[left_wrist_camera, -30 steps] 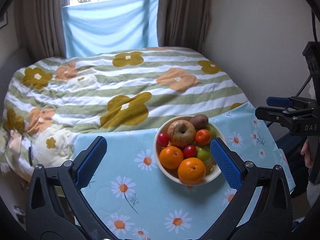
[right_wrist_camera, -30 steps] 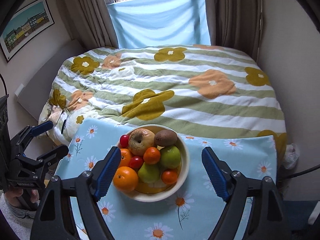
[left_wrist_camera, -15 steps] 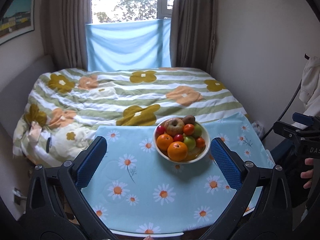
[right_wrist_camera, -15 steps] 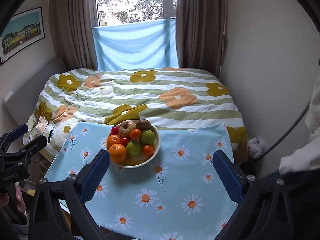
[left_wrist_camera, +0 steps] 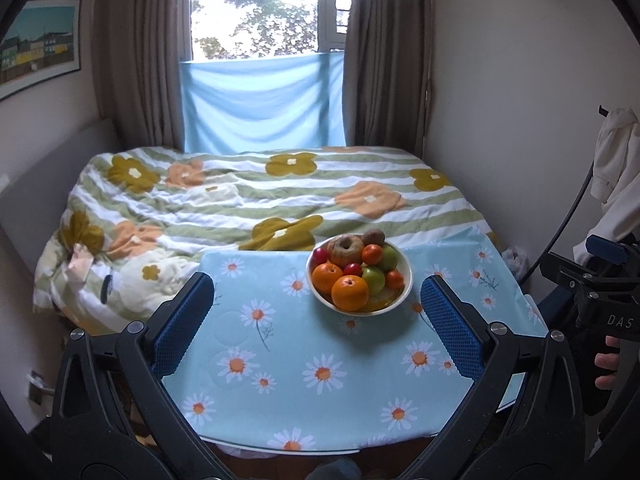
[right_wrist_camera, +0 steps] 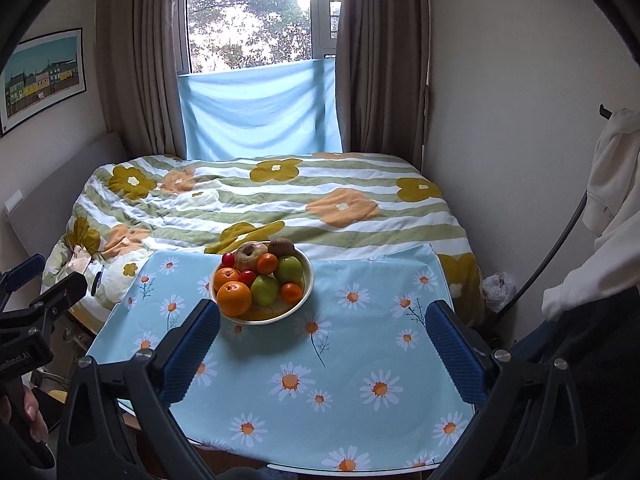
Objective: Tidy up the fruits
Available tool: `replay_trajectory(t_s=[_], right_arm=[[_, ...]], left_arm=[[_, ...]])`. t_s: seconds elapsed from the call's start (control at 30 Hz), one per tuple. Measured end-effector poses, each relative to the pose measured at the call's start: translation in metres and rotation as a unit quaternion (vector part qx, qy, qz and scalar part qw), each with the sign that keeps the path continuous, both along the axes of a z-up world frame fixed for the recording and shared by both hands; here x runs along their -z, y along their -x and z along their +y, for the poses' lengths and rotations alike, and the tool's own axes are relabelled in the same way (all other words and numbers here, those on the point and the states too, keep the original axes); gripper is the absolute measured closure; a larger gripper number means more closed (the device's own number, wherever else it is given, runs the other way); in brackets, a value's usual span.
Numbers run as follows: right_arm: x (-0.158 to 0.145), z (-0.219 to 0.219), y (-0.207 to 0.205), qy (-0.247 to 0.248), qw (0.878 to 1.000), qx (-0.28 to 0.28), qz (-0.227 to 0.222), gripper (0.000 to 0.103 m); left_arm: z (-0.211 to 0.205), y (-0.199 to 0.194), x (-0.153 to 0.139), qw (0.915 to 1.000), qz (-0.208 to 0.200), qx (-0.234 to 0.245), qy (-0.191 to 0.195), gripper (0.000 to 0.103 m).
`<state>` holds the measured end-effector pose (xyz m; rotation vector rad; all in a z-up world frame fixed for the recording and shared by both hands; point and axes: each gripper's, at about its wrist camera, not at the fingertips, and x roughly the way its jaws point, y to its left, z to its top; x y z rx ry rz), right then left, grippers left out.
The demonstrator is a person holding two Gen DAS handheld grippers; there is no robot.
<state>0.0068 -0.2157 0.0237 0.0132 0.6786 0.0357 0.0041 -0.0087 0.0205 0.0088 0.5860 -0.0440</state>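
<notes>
Fruit (left_wrist_camera: pixel 351 291) in bowl (left_wrist_camera: pixel 405 289) on table (left_wrist_camera: pixel 320 396) before bed (left_wrist_camera: pixel 248 196)

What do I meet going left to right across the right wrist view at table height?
left gripper → right gripper's left finger → fruit bowl → daisy tablecloth → right gripper's right finger → white garment.

Both wrist views look forward and down over bench (left_wrist_camera: pixel 320 400) from near edge, toward bed (left_wrist_camera: pixel 260 200) and window (right_wrist_camera: pixel 248 20); left view sits further left; shared: fruit bowl (right_wrist_camera: pixel 306 280).
</notes>
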Motion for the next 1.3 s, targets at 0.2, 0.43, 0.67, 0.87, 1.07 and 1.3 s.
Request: replay_trajectory(t_s=[0.2,0.43,0.67,0.87,1.07,1.3], right_arm=[[-0.0025,0.0001,0.0052,0.000,1.000,0.002,-0.006,0.001],[-0.0038,-0.0021,0.0052,-0.003,1.000,0.005,-0.009,0.001],[-0.0038,-0.0050,0.0038,-0.004,1.000,0.009,-0.009,0.001],[-0.0045,-0.0060,0.0030,-0.005,1.000,0.010,-0.010,0.001],[-0.0045,-0.0077,0.0015,-0.004,1.000,0.011,-0.011,0.001],[-0.0049,-0.0079,0.0017,-0.005,1.000,0.012,-0.011,0.001]], left_arm=[[-0.0024,0.0013,-0.0006,1.0000,-0.002,-0.002,-0.001,0.000],[-0.0021,-0.0006,-0.0012,1.0000,-0.002,-0.003,0.001,0.000],[-0.0016,-0.0019,-0.0012,1.0000,-0.004,-0.005,0.003,0.000],[-0.0009,-0.0013,-0.0012,1.0000,-0.004,-0.004,0.003,0.000],[-0.0040,-0.0034,-0.0004,1.0000,-0.005,-0.002,0.005,0.000],[-0.0065,-0.0036,0.0000,1.0000,-0.005,-0.003,0.005,0.000]])
